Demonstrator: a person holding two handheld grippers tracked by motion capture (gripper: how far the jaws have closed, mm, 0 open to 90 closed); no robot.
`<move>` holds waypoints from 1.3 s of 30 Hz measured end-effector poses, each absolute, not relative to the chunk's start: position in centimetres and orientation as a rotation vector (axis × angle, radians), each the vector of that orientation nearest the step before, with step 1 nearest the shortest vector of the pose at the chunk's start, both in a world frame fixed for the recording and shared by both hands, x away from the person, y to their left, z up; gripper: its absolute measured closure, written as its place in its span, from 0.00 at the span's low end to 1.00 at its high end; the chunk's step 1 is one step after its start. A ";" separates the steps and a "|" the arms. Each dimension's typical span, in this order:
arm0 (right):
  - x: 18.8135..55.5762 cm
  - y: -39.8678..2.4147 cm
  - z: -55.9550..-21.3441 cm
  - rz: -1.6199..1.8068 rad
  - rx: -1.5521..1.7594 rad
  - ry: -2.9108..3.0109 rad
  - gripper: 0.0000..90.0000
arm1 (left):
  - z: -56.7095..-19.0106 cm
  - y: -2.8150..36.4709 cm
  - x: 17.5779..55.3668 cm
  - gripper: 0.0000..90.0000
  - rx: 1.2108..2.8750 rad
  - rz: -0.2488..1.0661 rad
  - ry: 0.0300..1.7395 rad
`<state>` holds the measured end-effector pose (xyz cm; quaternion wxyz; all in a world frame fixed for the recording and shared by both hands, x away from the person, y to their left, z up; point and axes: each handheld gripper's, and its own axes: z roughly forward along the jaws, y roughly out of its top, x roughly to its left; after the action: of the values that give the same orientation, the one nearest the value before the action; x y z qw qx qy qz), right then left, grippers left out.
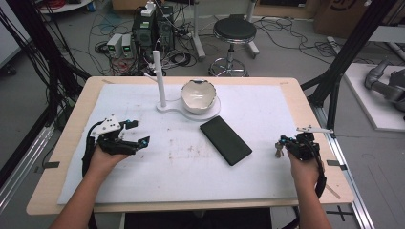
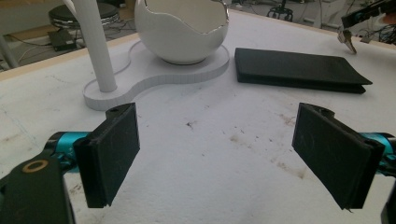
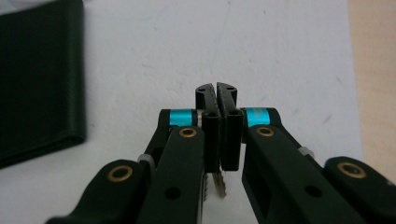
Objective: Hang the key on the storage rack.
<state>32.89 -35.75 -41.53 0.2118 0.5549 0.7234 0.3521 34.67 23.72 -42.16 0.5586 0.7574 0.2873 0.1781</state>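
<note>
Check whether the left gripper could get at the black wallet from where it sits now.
Probably yes: the left gripper has its fingers wide open with nothing between them, and bare white mat lies between it and the black wallet.

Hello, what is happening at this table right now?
A person works at the table with a gripper in each hand. The right gripper has its fingers shut on a small key, held just above the white mat near the table's right edge. The left gripper is open and holds nothing. A black wallet lies mid-table, in front of a white egg-shaped bowl on its stand.
</note>
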 end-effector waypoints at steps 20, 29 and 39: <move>33.0 -35.3 -33.1 1.349 1.204 1.979 1.00 | -41.3 24.2 34.3 0.17 1.786 0.465 0.674; 34.4 -32.3 -29.5 1.389 1.048 2.057 1.00 | -41.0 24.7 33.7 0.17 1.793 0.476 0.665; 36.6 -27.1 -27.0 1.423 0.860 2.184 1.00 | -40.9 26.2 32.2 0.17 1.788 0.496 0.688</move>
<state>36.60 -27.06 -26.97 0.1971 0.3071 0.7801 0.5082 32.24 26.22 -40.86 0.5490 0.7552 0.2906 0.2094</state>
